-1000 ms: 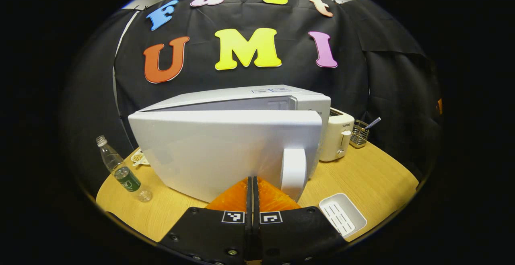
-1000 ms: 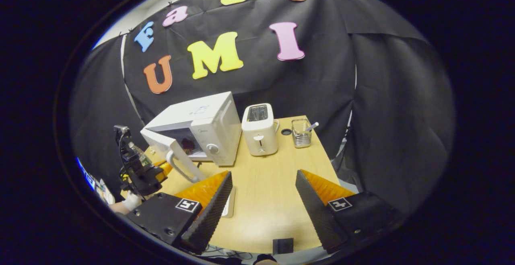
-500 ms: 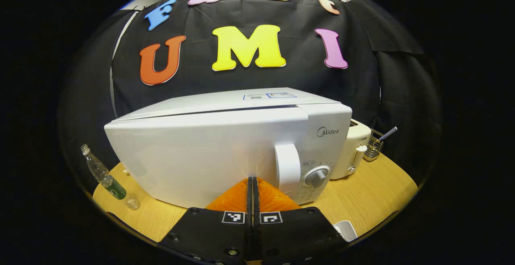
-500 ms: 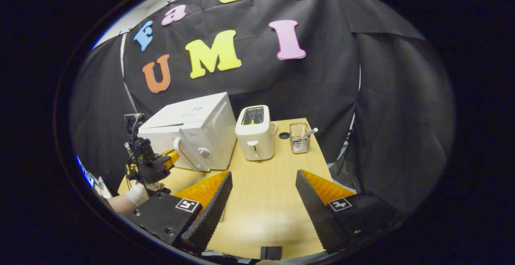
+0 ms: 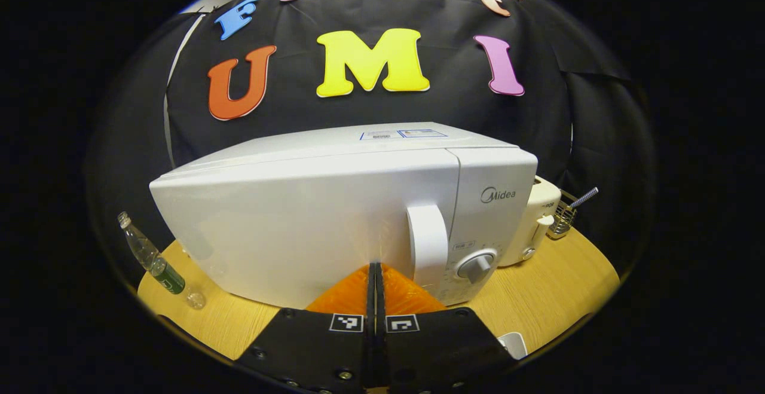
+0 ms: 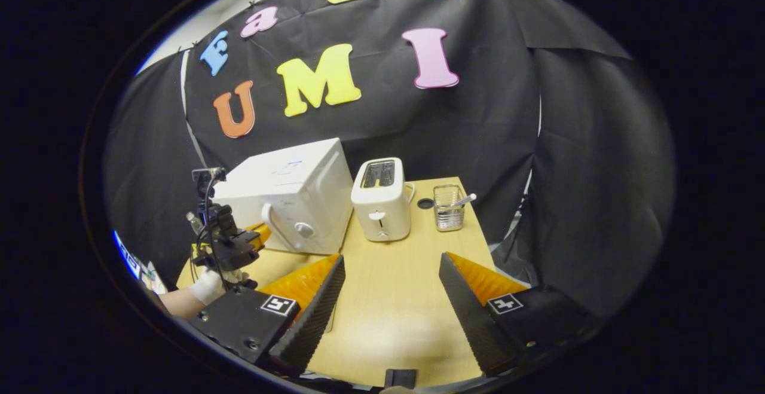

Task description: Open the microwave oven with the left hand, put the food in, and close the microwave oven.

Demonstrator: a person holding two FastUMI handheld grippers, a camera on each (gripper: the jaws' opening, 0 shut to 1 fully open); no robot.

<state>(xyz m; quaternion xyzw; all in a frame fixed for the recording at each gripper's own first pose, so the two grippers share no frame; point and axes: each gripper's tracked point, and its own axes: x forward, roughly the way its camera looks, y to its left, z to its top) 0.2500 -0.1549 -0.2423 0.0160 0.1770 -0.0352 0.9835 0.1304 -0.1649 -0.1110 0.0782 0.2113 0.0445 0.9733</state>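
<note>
Left gripper (image 5: 375, 269) clenched against closed Midea microwave (image 5: 334, 208) (door flush); right gripper (image 6: 391, 262) released.

Table (image 6: 394, 298): microwave (image 6: 293, 199), toaster (image 6: 381, 202), bottle (image 5: 156, 262).

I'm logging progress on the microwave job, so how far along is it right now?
Nearly finished. The microwave door sits flush with its body, so closing looks done. The left gripper, jaws shut, presses against the door beside the handle. The right gripper hangs open and empty. Whether food is inside cannot be seen. Left: withdraw.
</note>
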